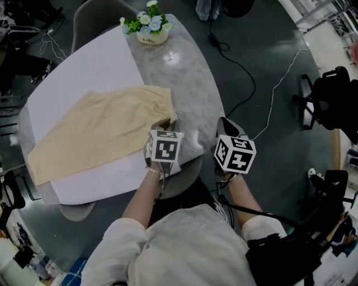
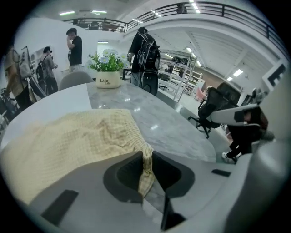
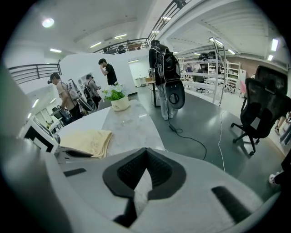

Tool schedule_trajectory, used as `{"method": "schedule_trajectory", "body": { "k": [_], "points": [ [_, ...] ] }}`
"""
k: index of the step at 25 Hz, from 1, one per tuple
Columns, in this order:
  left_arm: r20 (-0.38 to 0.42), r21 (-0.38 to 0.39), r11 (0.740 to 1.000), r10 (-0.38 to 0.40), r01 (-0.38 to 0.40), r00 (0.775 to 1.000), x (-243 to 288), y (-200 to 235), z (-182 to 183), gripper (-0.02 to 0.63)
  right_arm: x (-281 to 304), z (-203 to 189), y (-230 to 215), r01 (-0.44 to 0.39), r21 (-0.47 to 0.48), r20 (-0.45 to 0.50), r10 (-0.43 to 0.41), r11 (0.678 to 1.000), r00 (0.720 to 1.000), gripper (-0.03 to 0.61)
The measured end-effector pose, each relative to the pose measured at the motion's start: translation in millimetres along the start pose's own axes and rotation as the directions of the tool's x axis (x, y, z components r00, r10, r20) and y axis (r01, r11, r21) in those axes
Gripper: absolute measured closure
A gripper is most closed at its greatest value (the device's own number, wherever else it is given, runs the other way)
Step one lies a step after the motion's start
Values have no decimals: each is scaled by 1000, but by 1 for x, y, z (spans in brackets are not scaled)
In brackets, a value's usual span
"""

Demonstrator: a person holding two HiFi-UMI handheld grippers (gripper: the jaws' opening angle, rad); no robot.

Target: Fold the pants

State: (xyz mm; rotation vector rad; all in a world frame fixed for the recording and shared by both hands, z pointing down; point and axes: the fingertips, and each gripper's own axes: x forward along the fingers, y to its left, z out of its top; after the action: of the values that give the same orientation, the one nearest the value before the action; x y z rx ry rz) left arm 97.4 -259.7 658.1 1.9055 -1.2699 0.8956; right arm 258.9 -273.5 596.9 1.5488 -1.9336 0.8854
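The beige pants point(image 1: 100, 134) lie flat across the white sheet point(image 1: 84, 72) on the oval marble table point(image 1: 187, 78), one end near the table's right front edge. My left gripper point(image 1: 168, 124) is at that end's near corner. In the left gripper view its jaws point(image 2: 146, 160) are shut on a pinched fold of the pants point(image 2: 68, 141), which spread away to the left. My right gripper point(image 1: 227, 127) hangs just off the table's right edge, over the floor. Its jaws point(image 3: 146, 152) are shut with nothing in them; the pants point(image 3: 88, 140) lie off to its left.
A white pot of flowers point(image 1: 151, 28) stands at the table's far end. A chair point(image 1: 100, 17) sits behind the table. A black office chair point(image 1: 330, 98) and cables point(image 1: 240, 67) are on the floor to the right. People point(image 2: 72, 43) stand in the background.
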Motion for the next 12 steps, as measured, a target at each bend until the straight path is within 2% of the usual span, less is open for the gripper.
{"method": "schedule_trajectory", "body": {
  "k": [4,7,12],
  "points": [
    [54,-44,999,-13,16,998,-24,4,12,557,7,17,14,-46,-31,12,46,998,999,586],
    [87,-108,993,-32,41,996,-48,6,23,558,12,32,29,-94,-60,21,96,994,995,586],
    [166,-207,978,4,31,986,-99,42,33,558,14,50,80,-179,-138,21,184,974,983,586]
  ]
}}
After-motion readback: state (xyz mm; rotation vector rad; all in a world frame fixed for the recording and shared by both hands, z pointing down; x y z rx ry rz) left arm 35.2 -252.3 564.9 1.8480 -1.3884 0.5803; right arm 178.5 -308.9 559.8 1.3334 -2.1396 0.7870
